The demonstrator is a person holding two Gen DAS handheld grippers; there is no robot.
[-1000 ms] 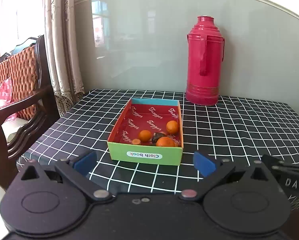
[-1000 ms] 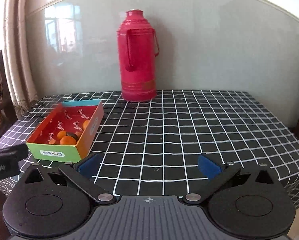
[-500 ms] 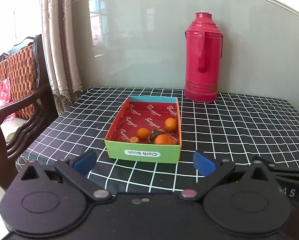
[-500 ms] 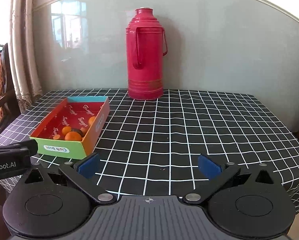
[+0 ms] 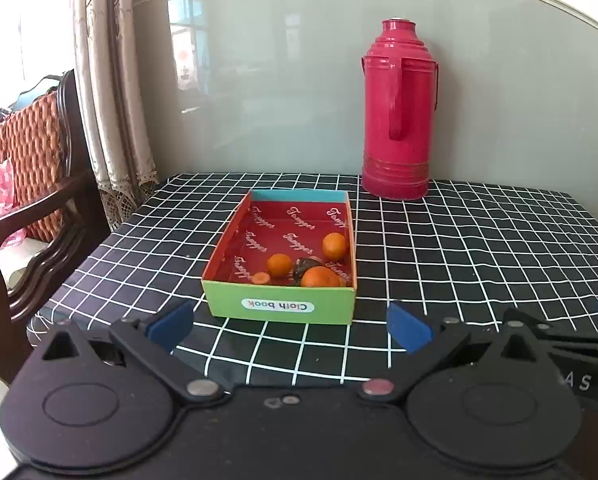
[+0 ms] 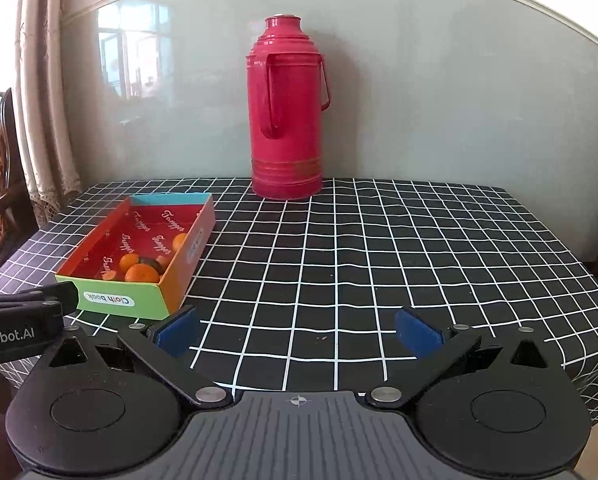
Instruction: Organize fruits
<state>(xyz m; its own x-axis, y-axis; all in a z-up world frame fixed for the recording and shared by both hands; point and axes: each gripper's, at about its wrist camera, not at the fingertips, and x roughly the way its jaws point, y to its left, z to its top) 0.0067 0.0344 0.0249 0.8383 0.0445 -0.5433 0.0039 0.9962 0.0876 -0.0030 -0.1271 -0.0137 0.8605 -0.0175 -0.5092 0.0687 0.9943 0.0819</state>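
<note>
Closest to us, at 6 o'clock in each view, are our own two grabbers. Our left gripper (image 5: 290,323) has its jaws spread wide, and nothing sits between its blue pads (image 5: 170,325). Our right gripper (image 6: 298,331) is spread wide too, with nothing in it. Both hang over the near edge of the table (image 5: 479,248), which wears a black cloth with white squares.

Just past our left gripper, at 12 o'clock from it, sits the box (image 5: 280,307). It has a green front with a white sticker, a red inside and a blue back wall. In the right wrist view the same box (image 6: 111,300) lies at about 10 o'clock, over on the left part of the table.

The fruits are in the box, bunched at its near end. We see a big orange (image 5: 319,277) by the front wall, a small orange (image 5: 279,265) to its left, and another orange (image 5: 334,245) a bit farther back by the right wall. A tiny orange piece (image 5: 261,278) lies in the near left part. A dark lump (image 5: 303,265) sits between the oranges; we cannot tell what it is.

Farther back, at 1 o'clock in the left view, a tall red flask (image 5: 399,112) stands upright near the gray wall. At 9 o'clock, off the table, there is a wooden chair (image 5: 31,216), with curtains (image 5: 111,100) behind it.
</note>
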